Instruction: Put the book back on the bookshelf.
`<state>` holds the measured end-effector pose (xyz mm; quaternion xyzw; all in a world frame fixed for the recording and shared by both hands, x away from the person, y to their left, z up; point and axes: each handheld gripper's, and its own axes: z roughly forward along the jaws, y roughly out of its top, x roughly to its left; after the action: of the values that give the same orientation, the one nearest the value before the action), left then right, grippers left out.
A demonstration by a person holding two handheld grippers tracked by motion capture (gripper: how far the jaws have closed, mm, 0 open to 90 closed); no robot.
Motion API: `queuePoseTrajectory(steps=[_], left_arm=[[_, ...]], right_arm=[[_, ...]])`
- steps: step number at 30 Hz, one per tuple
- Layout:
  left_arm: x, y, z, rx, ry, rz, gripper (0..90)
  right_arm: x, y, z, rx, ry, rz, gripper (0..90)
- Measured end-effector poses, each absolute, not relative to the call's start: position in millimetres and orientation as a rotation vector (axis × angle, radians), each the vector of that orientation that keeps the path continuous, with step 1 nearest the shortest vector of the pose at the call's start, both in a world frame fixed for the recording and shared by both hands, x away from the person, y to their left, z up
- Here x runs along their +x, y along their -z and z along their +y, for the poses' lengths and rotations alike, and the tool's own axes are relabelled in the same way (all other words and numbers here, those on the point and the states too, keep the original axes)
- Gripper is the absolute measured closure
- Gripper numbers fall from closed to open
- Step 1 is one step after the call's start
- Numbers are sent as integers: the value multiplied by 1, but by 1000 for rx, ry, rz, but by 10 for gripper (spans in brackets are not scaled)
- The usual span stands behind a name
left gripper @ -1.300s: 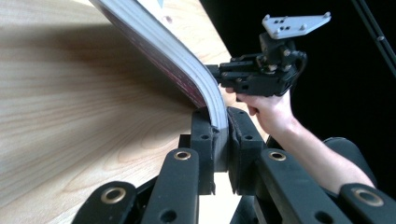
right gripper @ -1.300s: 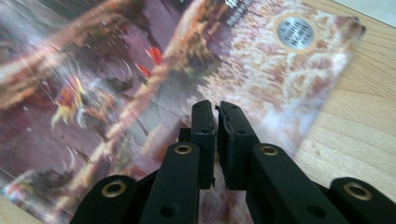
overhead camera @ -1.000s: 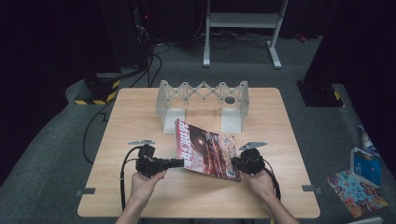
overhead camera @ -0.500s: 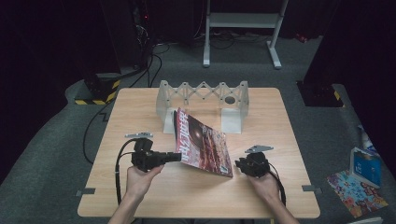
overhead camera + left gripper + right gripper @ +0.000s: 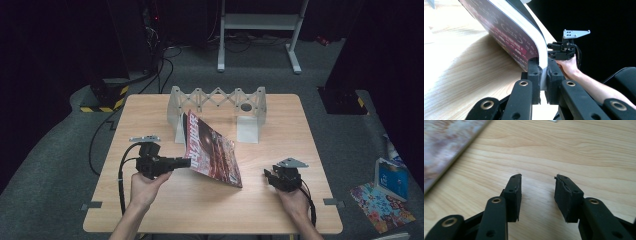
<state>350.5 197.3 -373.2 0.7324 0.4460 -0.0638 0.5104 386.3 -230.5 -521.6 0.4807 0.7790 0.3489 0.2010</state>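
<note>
Jaws of the left gripper (image 5: 543, 75) clamp the magazine (image 5: 212, 150) edge; right gripper (image 5: 537, 195) jaws gape, empty.

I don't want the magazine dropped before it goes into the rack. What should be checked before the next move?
1. Left claw shut on the magazine edge: ok.
2. Right claw open, holding nothing: ok.
3. Right claw apart from the magazine: ok.
4. Magazine lifted, tilted, lower corner near the table: ok.
5. Rack standing behind the magazine: ok.
6. Which slot is free: cannot tell.
</note>
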Motion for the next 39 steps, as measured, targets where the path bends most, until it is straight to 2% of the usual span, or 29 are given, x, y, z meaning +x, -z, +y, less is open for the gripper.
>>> queuePoseTrajectory(steps=[14, 39], left_arm=[[353, 343, 198, 1823, 87, 1086, 843], [348, 290, 210, 1886, -75, 1123, 844]], right_arm=[[385, 532, -246, 1320, -979, 2050, 387], [382, 532, -243, 1287, -959, 2039, 386]])
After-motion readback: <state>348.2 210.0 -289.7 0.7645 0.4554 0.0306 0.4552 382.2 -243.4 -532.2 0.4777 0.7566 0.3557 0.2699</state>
